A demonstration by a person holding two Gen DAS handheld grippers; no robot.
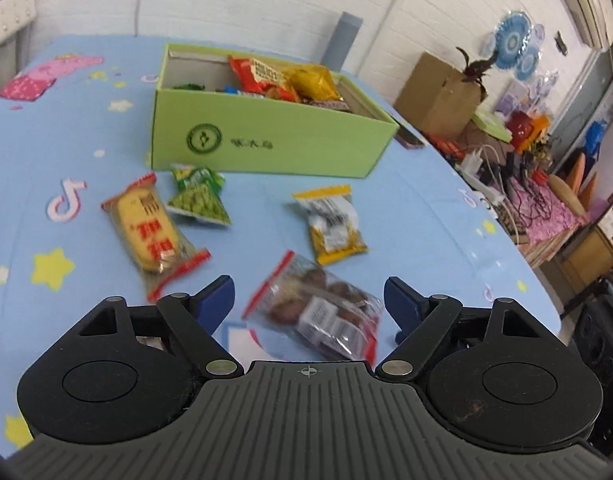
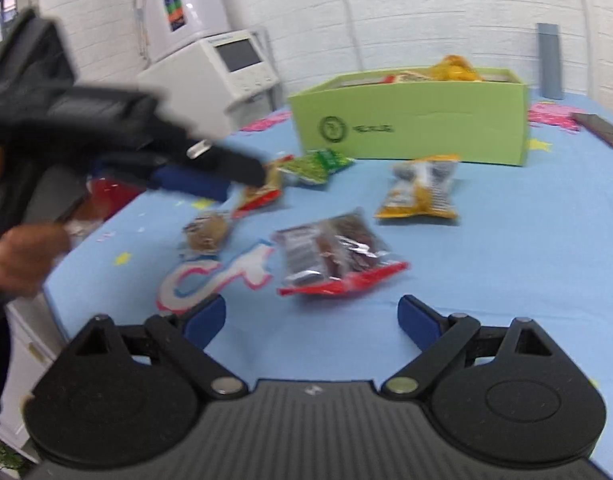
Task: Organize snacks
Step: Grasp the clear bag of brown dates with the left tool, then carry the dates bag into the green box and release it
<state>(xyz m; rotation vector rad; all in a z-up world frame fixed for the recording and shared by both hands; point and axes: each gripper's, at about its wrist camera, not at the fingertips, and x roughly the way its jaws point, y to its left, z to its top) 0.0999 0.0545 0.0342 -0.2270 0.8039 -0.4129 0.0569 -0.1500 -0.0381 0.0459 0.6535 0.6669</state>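
Both grippers' fingers stand apart and empty: left gripper (image 1: 309, 300) near the clear brown-snack packet (image 1: 320, 312), right gripper (image 2: 312, 316) facing it. Further left lies the orange packet (image 1: 152, 232); the green box (image 1: 266, 136) sits far. Judged next: closing on the packet.

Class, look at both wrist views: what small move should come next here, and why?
Probably lower the left gripper onto the clear red-edged packet and close. That packet lies between its open fingers, loose on the blue cloth, while the green box already holds other snacks.
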